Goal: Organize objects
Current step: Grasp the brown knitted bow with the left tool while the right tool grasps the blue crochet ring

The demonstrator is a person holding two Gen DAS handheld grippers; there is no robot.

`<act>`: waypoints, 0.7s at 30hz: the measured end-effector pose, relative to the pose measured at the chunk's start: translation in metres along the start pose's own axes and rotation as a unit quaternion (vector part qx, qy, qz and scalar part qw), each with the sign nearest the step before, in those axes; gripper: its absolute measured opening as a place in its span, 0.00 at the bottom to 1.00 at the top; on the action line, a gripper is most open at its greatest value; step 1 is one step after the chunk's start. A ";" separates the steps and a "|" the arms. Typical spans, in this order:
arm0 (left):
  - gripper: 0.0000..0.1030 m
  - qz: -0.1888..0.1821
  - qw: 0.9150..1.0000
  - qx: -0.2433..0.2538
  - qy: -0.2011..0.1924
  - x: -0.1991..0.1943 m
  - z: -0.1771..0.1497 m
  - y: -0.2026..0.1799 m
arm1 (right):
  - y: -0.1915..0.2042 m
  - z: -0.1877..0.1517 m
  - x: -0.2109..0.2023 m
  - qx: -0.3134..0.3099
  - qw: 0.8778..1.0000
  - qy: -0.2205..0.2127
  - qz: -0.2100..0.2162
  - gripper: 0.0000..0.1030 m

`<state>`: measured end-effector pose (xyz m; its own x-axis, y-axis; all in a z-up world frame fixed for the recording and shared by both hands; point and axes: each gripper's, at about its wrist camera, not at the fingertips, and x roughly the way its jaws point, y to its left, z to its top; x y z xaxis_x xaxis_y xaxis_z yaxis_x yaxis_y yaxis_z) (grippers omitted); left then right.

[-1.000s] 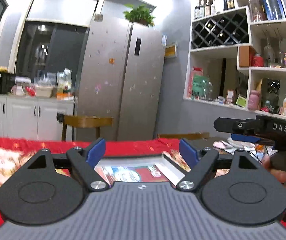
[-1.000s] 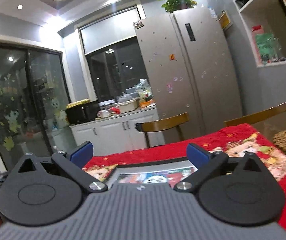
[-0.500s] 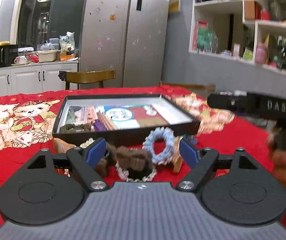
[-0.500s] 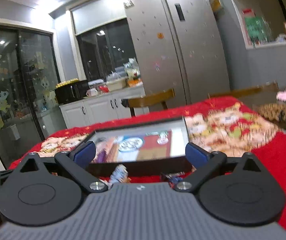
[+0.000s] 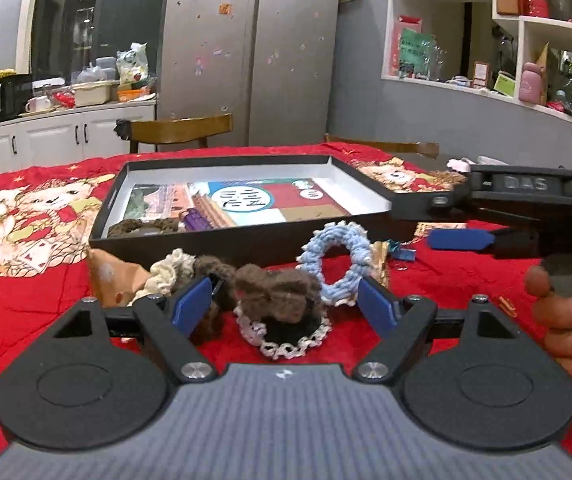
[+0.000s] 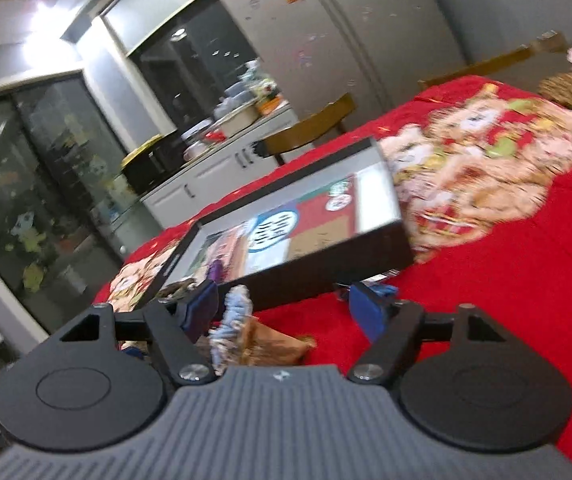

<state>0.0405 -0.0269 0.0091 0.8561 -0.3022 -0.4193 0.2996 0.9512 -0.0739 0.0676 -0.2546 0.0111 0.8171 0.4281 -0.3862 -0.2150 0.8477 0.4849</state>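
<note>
A black shallow box (image 5: 254, 238) with a printed lining lies on the red tablecloth; a brown scrunchie (image 5: 142, 226) and a purple clip (image 5: 196, 220) lie inside. In front of it lie a brown bow scrunchie with white lace (image 5: 282, 312), a light blue scrunchie (image 5: 336, 256), a cream scrunchie (image 5: 168, 270) and a small blue clip (image 5: 402, 254). My left gripper (image 5: 284, 302) is open, its fingers on either side of the brown bow scrunchie. My right gripper (image 6: 282, 312) is open and tilted, low before the box (image 6: 326, 272), near the blue scrunchie (image 6: 238, 310).
The right gripper shows in the left wrist view (image 5: 486, 208) at the right, over the box's near corner. A tan paper piece (image 5: 110, 276) lies left of the scrunchies. A wooden chair (image 5: 178, 130) stands behind the table.
Both grippers tilted down from facing the room and dropped toward the table. The left one came down around the scrunchie pile; the right one rolled sideways and closed in on the box's front.
</note>
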 end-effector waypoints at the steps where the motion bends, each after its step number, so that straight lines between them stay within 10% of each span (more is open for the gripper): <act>1: 0.81 -0.003 1.000 -0.003 -0.001 0.001 0.000 0.000 | 0.006 0.002 0.004 -0.009 1.000 0.006 0.003 0.70; 10: 0.81 0.004 0.999 -0.023 0.022 0.031 0.008 0.005 | 0.031 0.000 0.041 -0.049 0.998 0.048 0.002 0.53; 14: 0.56 -0.010 0.997 -0.048 0.059 0.044 0.008 0.017 | 0.027 -0.006 0.044 -0.041 0.998 0.054 -0.006 0.37; 21: 0.48 -0.016 0.998 -0.043 0.037 0.036 0.006 0.018 | 0.027 -0.010 0.035 -0.050 0.998 0.030 -0.009 0.15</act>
<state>0.0790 -0.0206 -0.0022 0.8129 -0.3293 -0.4804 0.2858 0.9442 -0.1636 0.0847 -0.2139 0.0027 0.7886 0.4284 -0.4411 -0.2558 0.8809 0.3982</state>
